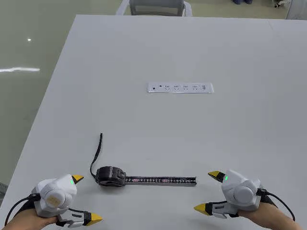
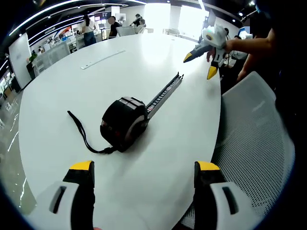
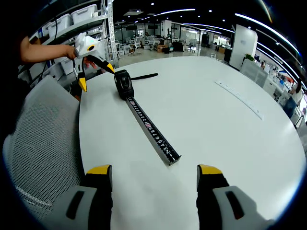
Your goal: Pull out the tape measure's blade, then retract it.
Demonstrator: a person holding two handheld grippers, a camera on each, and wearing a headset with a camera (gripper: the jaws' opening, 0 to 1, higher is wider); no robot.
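"Tape measure [image 1: 111, 176]: location?"
"Black case, flat on the white table [image 1: 192, 134], near the front edge. Blade [image 1: 160, 180] lies drawn out along the tabletop toward the right gripper [image 1: 207, 191]. Strap [image 1: 97, 153] trails off the case's other end."
"Left gripper [image 1: 87, 198]?"
"Just beside the case, not touching. Jaws spread apart."
"Right gripper?"
"Near the blade's tip, apart from it. Jaws spread apart."
"Other items?"
"One power strip [image 1: 180, 88], mid-table, well apart."

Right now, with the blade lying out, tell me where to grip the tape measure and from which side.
Grip the black case across its two flat faces, coming in from the strap end with the open left gripper. The blade leaves the opposite end, so it stays free.
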